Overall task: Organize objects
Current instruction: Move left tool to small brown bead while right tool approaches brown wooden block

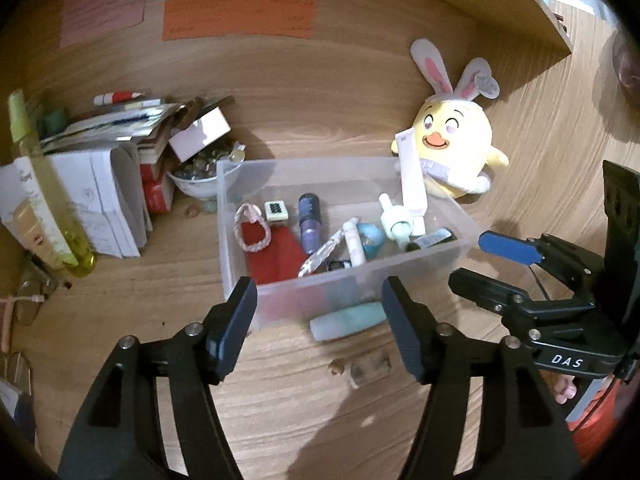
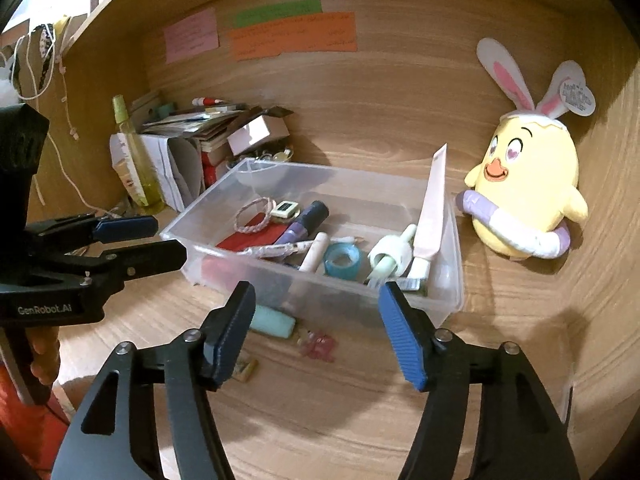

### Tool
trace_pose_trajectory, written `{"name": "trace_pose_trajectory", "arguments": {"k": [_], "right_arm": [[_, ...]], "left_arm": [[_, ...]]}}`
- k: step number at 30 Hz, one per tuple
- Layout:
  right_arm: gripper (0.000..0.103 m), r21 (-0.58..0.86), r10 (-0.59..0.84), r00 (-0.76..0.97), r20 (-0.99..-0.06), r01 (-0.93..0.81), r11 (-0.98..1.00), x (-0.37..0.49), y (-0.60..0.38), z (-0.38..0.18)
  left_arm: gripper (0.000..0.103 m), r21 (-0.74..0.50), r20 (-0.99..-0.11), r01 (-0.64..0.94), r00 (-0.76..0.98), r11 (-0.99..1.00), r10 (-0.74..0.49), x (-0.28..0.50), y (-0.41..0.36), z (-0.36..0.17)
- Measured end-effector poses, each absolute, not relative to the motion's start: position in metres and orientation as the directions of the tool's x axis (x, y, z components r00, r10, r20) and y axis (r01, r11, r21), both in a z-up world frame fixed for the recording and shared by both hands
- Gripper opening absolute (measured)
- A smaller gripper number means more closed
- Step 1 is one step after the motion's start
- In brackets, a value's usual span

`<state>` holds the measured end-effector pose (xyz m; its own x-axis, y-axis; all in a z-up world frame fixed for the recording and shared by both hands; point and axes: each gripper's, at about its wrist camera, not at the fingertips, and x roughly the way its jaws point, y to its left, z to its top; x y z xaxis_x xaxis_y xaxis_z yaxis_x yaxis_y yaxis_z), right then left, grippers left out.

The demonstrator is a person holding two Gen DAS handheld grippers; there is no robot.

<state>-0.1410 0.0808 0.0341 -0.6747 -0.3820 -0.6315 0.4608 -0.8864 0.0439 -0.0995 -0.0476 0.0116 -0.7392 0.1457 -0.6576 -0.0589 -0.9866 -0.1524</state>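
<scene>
A: Status. Left gripper (image 1: 318, 300) has its jaws apart, nothing between them. Right gripper (image 2: 316, 304) same: jaws spread, empty. Both hover in front of the near wall of the clear plastic bin (image 2: 454, 288), not touching it.

B: What's still outside the bin?

A: Mint-green tube (image 1: 346, 322) lying on the wooden desk (image 1: 280, 400), right against the bin's near wall. Closer to us, a small pinkish translucent trinket (image 2: 318, 346), can't tell what it is. Also a small flat packet (image 2: 244, 368) just behind the right gripper's left finger.

B: Inside?

A: Purple bottle (image 1: 309, 222), braided hair tie (image 1: 252, 230) on something red, blue tape roll (image 2: 342, 262), white tube (image 2: 430, 212) leaning on the far right corner, a few more small items. Crowded on the right, some room at the back.

B: Next step, I'd guess the mint tube.

A: Agreed, that's my read. Left gripper is lined up best; the tube sits just ahead of its right finger. Shift slightly right, come down over the tube's middle, fingers across its short axis.

B: Risks?

A: It touches the bin wall, so the far finger may clip the plastic and shove the bin. Drag the tube back off the wall first, or pinch from its free end. It's round and probably rolls. Close slowly.

B: Right gripper?

A: Keep it clear, or steady the bin's right corner. Yellow chick plush (image 2: 528, 192) is well off to the right, no issue.
</scene>
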Motion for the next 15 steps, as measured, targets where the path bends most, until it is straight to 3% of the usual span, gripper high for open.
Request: {"name": "trace_pose_trajectory", "arguments": {"k": [15], "right_arm": [[0.063,0.085,-0.402,-0.522,-0.752,0.528,-0.845,-0.128,0.034,-0.026]], "left_arm": [[0.065,-0.144,-0.752,-0.018,-0.648,-0.989,0.121,-0.081,-0.072,-0.042]]}}
